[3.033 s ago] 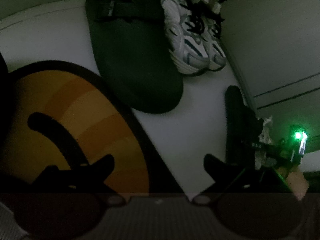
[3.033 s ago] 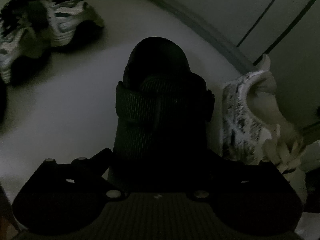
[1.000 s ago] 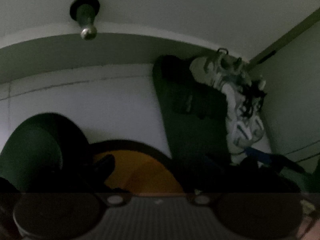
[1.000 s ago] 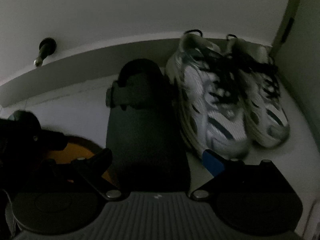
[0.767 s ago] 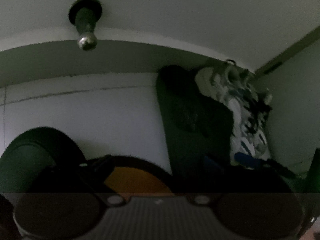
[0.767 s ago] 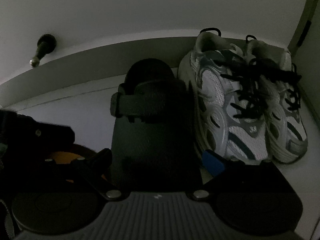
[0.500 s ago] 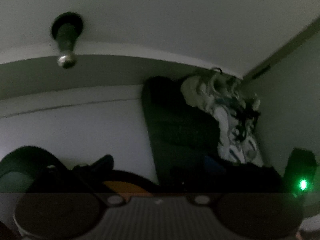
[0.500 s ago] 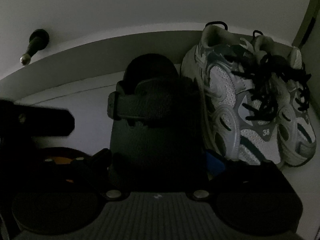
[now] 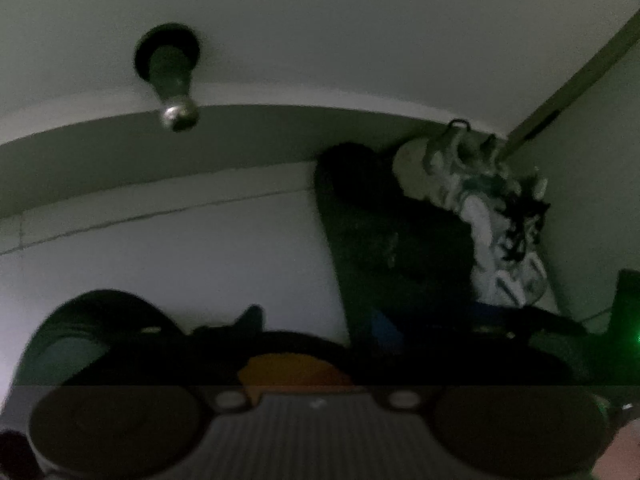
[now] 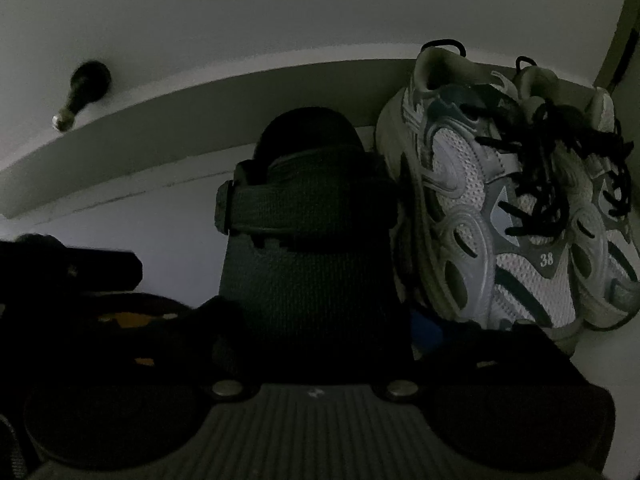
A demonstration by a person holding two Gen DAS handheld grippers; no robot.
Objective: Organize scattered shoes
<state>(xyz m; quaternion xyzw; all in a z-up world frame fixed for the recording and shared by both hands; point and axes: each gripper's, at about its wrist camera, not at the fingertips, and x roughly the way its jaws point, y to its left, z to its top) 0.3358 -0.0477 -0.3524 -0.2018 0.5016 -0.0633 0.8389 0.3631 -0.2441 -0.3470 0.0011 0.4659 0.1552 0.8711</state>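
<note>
While the light is poor and much of the lower field is black, the main items can be logged. Black strap sandal [image 10: 312, 264]: lies flat on the pale floor [image 10: 160, 240], dead centre of the right wrist view, far end at 12 o'clock against the skirting board [image 10: 200, 116], strap across its far third. White mesh trainers [image 10: 520, 200]: a pair at 2 o'clock, touching the sandal's right edge, also backed onto the skirting. Right gripper [image 10: 324, 320]: jaws closing, with the sandal's near end between them; whether the pads already bear on the sole edges cannot be told in the dark. Left gripper [image 9: 316, 336]: jaws closing above the orange mat [image 9: 292, 368] at 6 o'clock; nothing can be made out between them, and a grip can be neither confirmed nor ruled out. Dark rounded shape [image 9: 88, 320] at 8 o'clock in the left view: not identifiable. Door stop [image 9: 172, 80] at 11 o'clock: clear of the work. Handling assessment: the sandal is judged light, with a thick, slightly yielding sole, a grippy ribbed surface and no fragility; the soft strap would fold if pinched. Recommended hold is across the sole edges near the near end, where it is stiffest. The trainers are judged heavier, with soft uppers and loose laces liable to snag; take them at the collar.
</note>
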